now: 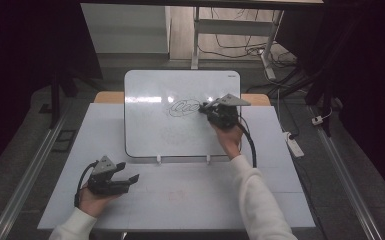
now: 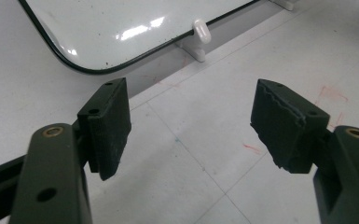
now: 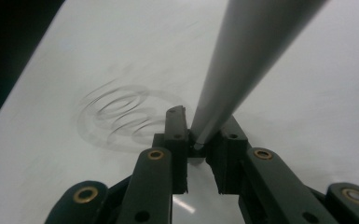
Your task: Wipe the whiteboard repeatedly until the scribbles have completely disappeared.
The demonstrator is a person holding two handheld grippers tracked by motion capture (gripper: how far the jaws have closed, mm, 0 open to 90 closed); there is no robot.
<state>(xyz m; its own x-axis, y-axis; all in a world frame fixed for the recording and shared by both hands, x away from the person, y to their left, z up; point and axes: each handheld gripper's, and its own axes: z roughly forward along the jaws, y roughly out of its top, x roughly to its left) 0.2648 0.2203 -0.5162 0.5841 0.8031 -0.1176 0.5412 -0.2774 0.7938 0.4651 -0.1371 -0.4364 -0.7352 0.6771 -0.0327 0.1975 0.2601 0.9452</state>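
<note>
A white whiteboard lies on the table with a looping dark scribble near its upper middle. My right gripper hovers just right of the scribble, shut on a grey marker. In the right gripper view the marker is pinched between the jaws of the right gripper and slants off to the upper right, with the scribble on the board beyond. My left gripper rests at the table's front left, open. Between the left gripper jaws there is just bare table.
The white table top has faint red marks. Two small white clips hold the board's near edge; one clip lies ahead of the left gripper. A power strip and cables lie on the floor to the right.
</note>
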